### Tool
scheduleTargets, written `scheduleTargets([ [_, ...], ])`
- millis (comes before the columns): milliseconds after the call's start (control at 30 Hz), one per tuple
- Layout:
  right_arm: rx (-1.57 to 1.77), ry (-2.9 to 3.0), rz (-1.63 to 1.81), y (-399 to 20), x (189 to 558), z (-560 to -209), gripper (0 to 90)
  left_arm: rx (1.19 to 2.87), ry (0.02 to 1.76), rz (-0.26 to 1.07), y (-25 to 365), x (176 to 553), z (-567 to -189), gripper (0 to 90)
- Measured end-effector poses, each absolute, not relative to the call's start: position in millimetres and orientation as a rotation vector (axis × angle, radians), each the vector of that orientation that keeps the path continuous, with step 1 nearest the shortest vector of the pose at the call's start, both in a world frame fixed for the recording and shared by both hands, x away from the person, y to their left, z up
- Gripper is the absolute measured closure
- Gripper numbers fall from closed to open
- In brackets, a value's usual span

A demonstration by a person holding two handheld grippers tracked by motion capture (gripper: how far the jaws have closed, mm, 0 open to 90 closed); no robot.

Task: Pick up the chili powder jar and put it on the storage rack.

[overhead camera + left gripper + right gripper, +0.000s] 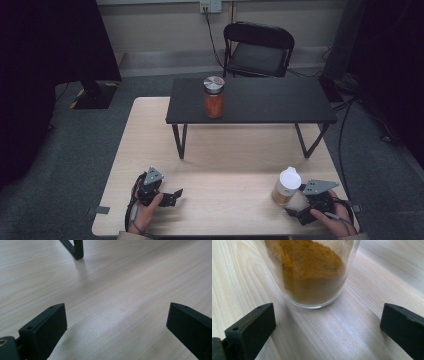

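1. Two jaws of the right gripper (327, 325) stand spread wide with bare wood between them, pinching nothing; the glass jar of yellow-brown powder (312, 272) sits just ahead of the tips, apart from both.
2. The left gripper (116, 327) is likewise spread wide over bare tabletop, with nothing between its jaws and a black leg of the riser (75, 248) farther off.
3. Seen from the high view, the powder jar (285, 187) stands upright with a white lid near the front right of the wooden table (235, 150), just beside the right gripper (305, 212); the left gripper (167, 196) rests at the front left, well apart from it.
4. A second jar, with red contents and a metal lid (214, 97), stands on the black riser (260, 102) farther back.
5. Judging by its look, the powder jar is rigid, smooth glass: likely slippery, breakable if knocked over, and moderately heavy for its size. The straight wall about mid-height, below the lid, seems the safest hold, squeezed squarely so it does not tip.
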State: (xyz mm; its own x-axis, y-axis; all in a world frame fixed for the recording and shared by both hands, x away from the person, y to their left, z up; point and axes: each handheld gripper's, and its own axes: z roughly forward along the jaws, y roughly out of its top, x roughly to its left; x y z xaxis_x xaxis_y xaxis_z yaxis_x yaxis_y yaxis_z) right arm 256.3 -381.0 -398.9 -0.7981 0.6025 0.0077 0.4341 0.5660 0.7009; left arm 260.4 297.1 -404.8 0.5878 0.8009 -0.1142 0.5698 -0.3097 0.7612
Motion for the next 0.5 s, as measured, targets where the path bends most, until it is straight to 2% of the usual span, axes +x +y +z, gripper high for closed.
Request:
scheduleTargets([
  [500,0.865,2.568,1.054,-381.0,256.3,-399.0,0.0,2.049,1.122,0.383,304.3,255.5,-406.7,2.5],
])
